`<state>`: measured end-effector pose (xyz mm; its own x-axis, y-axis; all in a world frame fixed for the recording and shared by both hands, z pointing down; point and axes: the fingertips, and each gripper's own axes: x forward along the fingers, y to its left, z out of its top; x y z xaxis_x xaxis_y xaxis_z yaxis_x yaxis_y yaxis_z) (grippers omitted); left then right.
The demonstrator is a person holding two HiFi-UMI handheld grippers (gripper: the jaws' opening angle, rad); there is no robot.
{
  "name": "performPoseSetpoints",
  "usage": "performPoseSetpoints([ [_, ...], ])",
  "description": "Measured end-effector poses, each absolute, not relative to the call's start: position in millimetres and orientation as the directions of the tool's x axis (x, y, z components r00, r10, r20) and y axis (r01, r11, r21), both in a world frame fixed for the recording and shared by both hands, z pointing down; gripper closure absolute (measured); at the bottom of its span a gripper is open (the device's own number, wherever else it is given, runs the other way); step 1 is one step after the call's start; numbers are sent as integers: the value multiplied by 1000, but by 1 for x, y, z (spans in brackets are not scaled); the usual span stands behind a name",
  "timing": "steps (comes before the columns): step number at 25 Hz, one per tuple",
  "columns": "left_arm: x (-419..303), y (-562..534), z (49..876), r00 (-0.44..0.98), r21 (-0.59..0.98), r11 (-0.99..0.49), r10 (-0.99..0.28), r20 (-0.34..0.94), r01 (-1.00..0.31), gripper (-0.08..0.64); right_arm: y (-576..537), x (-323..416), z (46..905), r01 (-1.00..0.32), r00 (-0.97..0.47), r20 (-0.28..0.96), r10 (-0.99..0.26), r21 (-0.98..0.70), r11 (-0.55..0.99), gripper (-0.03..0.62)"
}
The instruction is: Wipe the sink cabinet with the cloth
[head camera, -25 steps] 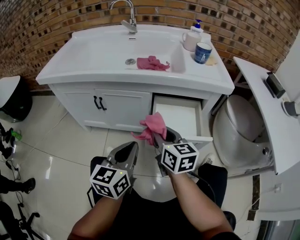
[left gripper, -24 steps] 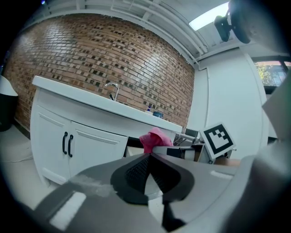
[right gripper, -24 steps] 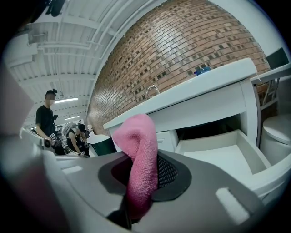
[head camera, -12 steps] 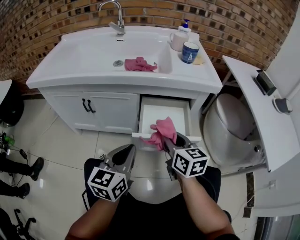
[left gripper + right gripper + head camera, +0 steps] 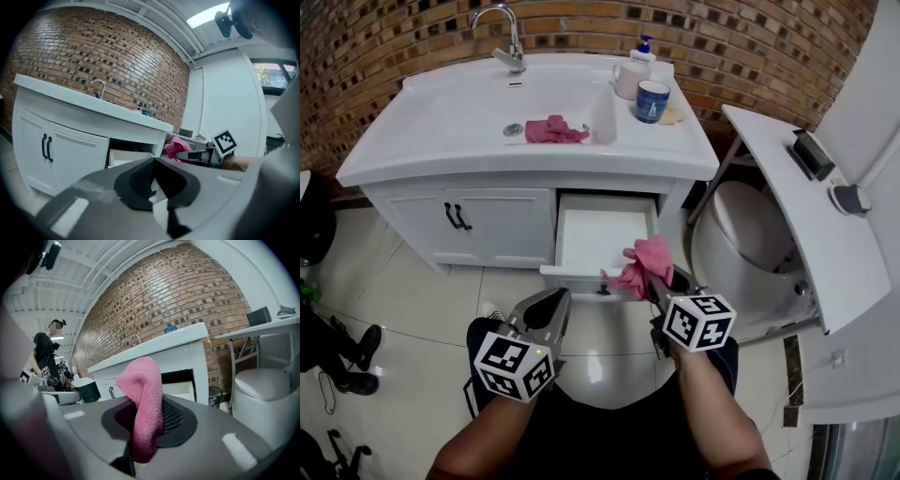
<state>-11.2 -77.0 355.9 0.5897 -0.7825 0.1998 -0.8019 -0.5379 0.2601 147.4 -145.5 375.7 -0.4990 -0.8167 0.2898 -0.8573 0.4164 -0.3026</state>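
Right gripper [image 5: 659, 278] shifted rightward along drawer [image 5: 598, 232], pinching pink cloth [image 5: 643, 261], left gripper [image 5: 555, 302] closed

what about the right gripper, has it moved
Yes: the right gripper with its pink cloth moved rightward, from the left end of the open drawer to its right end.

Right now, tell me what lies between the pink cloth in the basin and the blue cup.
Nothing loose. In the head view, only the white basin wall and a strip of bare countertop separate the pink cloth from the blue cup.
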Motion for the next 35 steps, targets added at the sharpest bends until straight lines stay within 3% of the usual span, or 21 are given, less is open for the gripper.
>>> performPoseSetpoints([
  [10,16,-76,356,613,255,-563,-762,209,-786,554,-143,240,381,-911,-368,303,-879,-308,275,511],
  [19,21,-73,347,619,251,-570,-755,216,-782,554,-142,235,380,-904,-401,315,-860,-287,316,511],
  [35,8,-15,287,661,237,-620,-728,182,-748,554,-32,202,275,-790,-562,148,-814,-388,475,511],
])
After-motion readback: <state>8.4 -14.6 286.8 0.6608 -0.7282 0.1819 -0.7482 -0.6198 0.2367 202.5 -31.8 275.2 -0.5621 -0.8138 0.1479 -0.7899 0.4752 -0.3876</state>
